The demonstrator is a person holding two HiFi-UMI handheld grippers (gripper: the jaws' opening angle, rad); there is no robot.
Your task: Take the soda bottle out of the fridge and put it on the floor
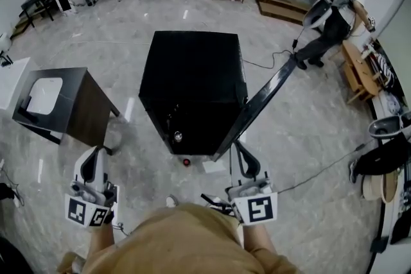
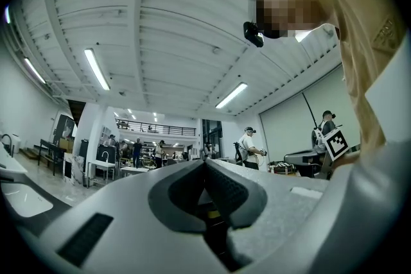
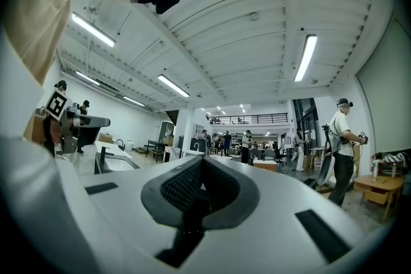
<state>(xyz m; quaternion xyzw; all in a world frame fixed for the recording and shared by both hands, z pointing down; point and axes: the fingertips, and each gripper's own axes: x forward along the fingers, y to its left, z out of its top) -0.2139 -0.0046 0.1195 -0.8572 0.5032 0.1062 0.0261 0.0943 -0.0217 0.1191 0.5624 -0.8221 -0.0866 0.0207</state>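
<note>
Head view, looking steeply down: a person in a tan top stands facing a small black fridge [image 1: 192, 74] on a pale stone floor [image 1: 302, 138]. Its door [image 1: 263, 96] hangs wide open toward the right. The left gripper [image 1: 97, 154] and right gripper [image 1: 241, 149] are held low, close to the person's body, 1 on each side, well short of the fridge. Each gripper's own view shows its 2 jaws pressed together with nothing between them, aimed out across the room.

The soda bottle cannot be picked out with certainty. A small red round thing [image 1: 186, 162] sits on the floor just in front of the open fridge and may be a bottle cap seen from above. A pale shiny round thing [image 1: 178, 136] shows inside the dark opening.

Judgement: if the bottle is still inside, reaching in is the step at hand. 1 gripper would need its jaws spread first. It should then come in level around the bottle's body below the cap, clear of the door edge, and close firmly before lifting the bottle out upright.
</note>
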